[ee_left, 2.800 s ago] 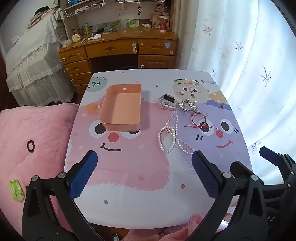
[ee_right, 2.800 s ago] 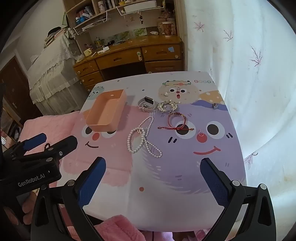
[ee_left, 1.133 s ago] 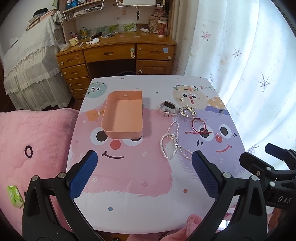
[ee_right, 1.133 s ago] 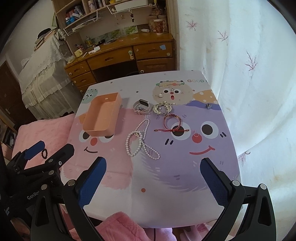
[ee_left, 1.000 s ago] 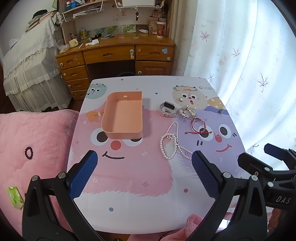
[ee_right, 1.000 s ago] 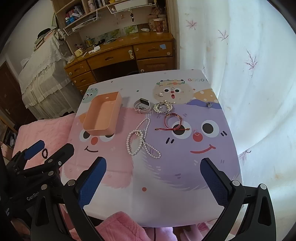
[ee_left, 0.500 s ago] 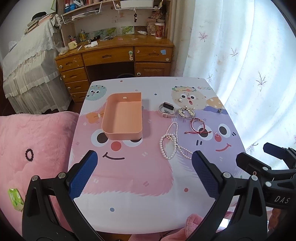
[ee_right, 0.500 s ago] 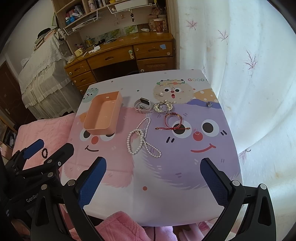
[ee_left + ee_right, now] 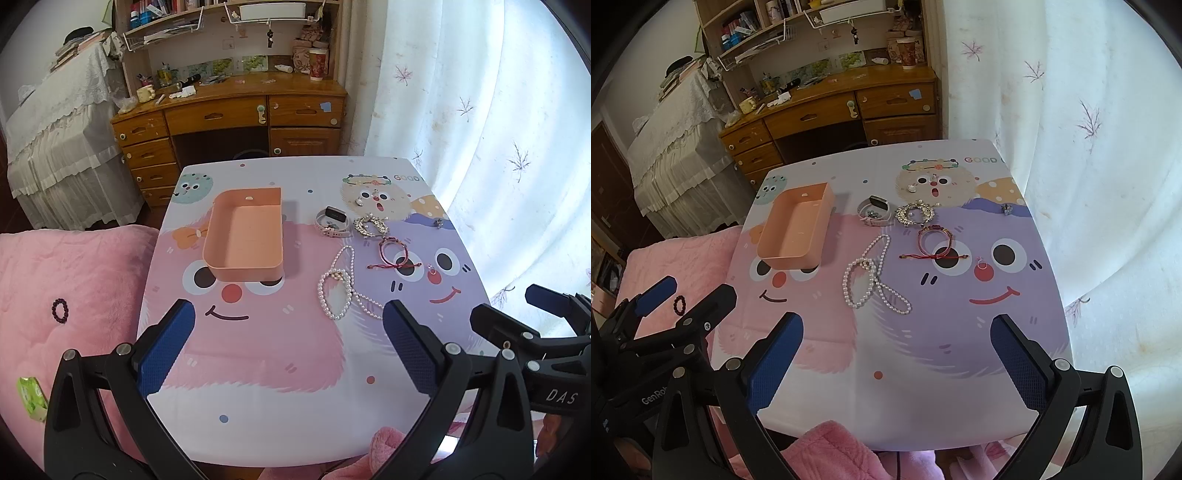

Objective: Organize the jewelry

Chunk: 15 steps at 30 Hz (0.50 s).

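So both grippers are just hanging over the near edge of the small table with the cartoon-monster print cloth (image 9: 258, 354), nothing in either one. The left gripper (image 9: 288, 345) has its blue-padded fingers spread wide, and the right gripper (image 9: 897, 356) is spread just as wide. The shallow peach plastic rectangular tray (image 9: 244, 236) sits on the left half of the table, with nothing inside it. All the jewelry is laid out to the right of it: a long white pearl necklace (image 9: 341, 286) looped on itself closest to the grippers, a red cord bracelet (image 9: 394, 254) just beyond it, a sparkly silver rhinestone bracelet (image 9: 370, 226) further back, and a pale pink-strapped smartwatch with a black face (image 9: 332, 220) beside that, nearest the tray. There are a couple of tiny pieces too, like a small dark flower-shaped stud (image 9: 1007, 209) near the far right edge by the curtain. Off the table, a dark bead bracelet (image 9: 60, 312) lies on the pink fuzzy blanket (image 9: 74, 280) to the left.
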Motion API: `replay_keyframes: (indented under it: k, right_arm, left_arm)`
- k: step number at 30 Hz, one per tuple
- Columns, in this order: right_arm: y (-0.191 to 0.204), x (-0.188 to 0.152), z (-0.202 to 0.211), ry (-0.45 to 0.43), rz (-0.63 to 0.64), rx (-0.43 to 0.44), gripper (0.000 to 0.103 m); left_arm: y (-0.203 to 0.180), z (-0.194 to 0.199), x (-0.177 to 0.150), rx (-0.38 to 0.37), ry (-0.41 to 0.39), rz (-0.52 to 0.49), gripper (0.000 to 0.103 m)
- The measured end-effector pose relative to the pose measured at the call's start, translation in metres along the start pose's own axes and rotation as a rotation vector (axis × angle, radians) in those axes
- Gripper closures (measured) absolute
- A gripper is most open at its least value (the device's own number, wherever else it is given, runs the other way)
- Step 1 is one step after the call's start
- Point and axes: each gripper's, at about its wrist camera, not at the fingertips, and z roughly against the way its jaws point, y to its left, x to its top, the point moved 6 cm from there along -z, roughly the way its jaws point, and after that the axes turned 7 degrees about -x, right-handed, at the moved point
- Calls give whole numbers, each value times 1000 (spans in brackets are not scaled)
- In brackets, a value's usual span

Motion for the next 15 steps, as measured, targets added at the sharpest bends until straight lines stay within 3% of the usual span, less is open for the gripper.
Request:
replay_keyframes:
  k: [10,15]
  right_arm:
    - [0,0,1,-6,3,-3,0]
    - [-5,9,8,-28,2,11,0]
  left_arm:
    - [0,4,4,4,-11,2,2]
    - [2,11,15,16,-57,7,2]
